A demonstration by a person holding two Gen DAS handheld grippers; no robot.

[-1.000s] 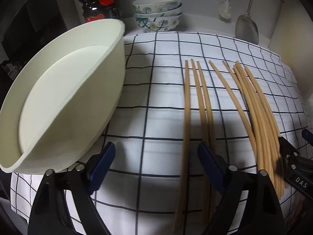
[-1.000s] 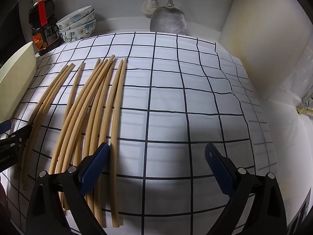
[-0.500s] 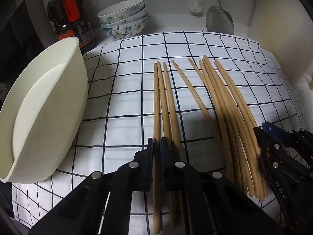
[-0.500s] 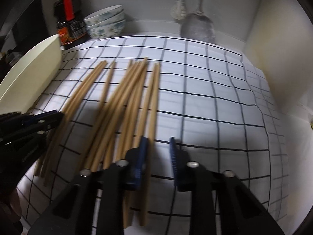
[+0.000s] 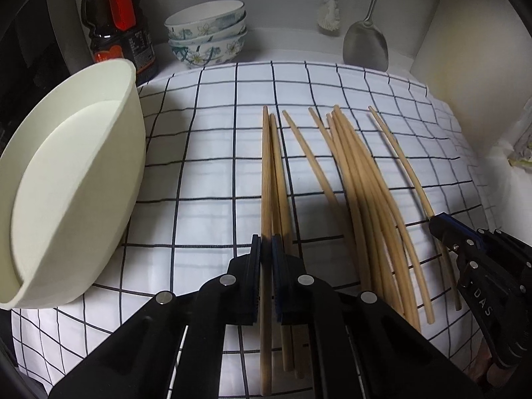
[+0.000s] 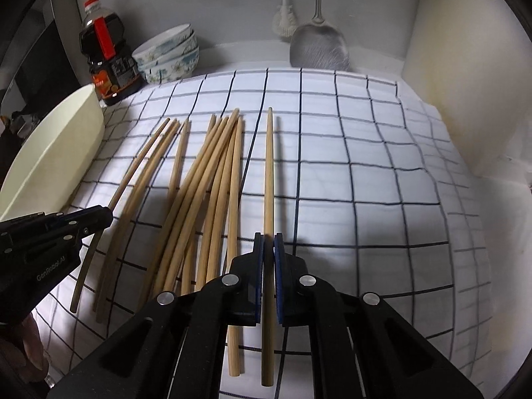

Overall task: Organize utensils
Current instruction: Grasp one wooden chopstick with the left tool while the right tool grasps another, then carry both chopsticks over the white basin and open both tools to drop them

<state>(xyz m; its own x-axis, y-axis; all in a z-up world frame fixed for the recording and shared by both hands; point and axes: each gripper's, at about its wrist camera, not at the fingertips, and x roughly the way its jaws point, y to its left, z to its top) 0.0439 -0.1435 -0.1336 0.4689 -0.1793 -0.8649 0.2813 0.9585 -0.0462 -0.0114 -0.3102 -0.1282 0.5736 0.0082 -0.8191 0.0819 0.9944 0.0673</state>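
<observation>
My left gripper has its jaws clenched on one chopstick. My right gripper pinches another chopstick over the checked cloth.

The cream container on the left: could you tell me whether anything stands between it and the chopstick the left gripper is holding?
Nothing visible does. The left gripper is shut on one chopstick, and only bare checked cloth lies between it and the cream container. The other chopsticks all lie on the far side, towards the right gripper.
</observation>
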